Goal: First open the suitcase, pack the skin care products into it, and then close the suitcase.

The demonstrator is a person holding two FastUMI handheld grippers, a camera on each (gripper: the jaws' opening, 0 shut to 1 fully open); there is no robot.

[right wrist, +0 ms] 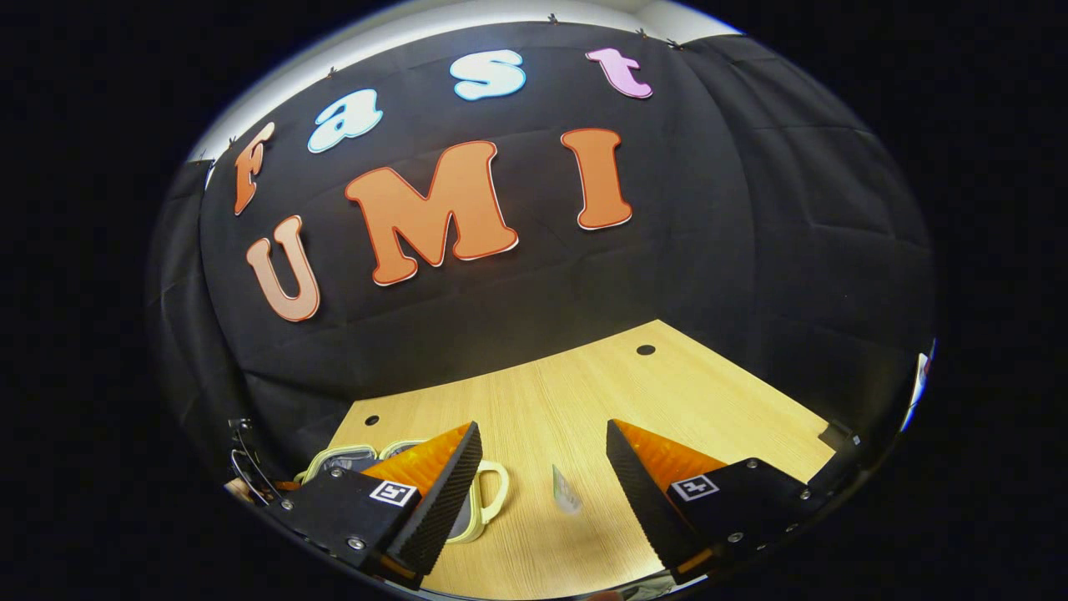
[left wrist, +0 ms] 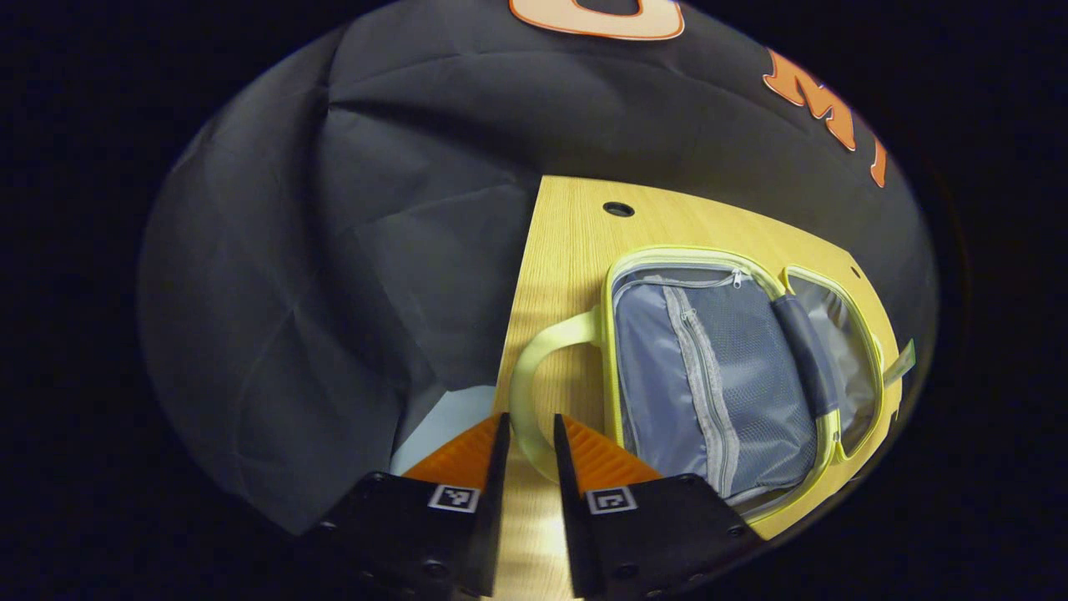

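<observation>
Your table (left wrist: 567,250) is the biggest thing here, a light wooden top with small round holes near its far edge. On it the suitcase (left wrist: 717,367) lies open, both halves flat, with grey lining and a pale green rim. In the left gripper view it is to the right of your left gripper (left wrist: 529,438), just beside the right finger. Its green handle (left wrist: 534,367) curves out toward you, and the lower part of the loop passes between the two fingers. The jaws there are narrow, with only a thin gap, but I cannot tell if they press the handle.

In the right gripper view the right gripper (right wrist: 542,446) has its jaws spread wide and holds nothing. The suitcase is at the lower left, partly behind the left finger. A small tube (right wrist: 566,490) lies on the table between the fingers, apart from both.
</observation>
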